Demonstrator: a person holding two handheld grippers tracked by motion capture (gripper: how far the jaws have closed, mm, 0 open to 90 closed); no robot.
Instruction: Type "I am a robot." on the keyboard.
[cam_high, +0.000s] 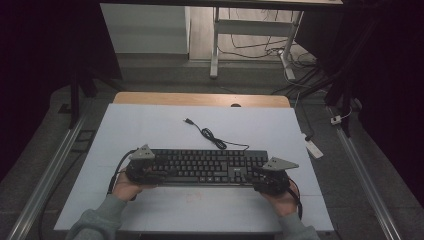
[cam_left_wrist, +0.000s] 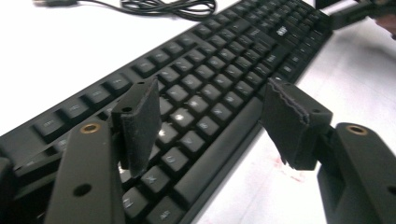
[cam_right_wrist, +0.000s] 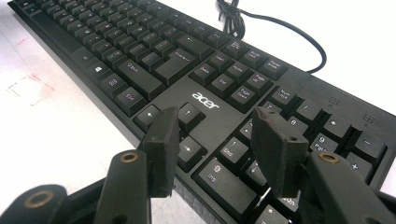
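A black Acer keyboard lies flat across the near middle of the white table cover. Its black cable curls away behind it to a loose USB plug. My left gripper is at the keyboard's left end. In the left gripper view this gripper stands open, one pad over the keys and the other beyond the front edge, neither pressing. My right gripper is at the right end. It is open over the arrow keys and number pad.
The cover's front edge runs just behind the person's hands. A bare wooden strip shows at the table's far edge. Faint red marks sit on the cover in front of the keyboard. Beyond the table are desk legs, and a power strip lies on the floor at the right.
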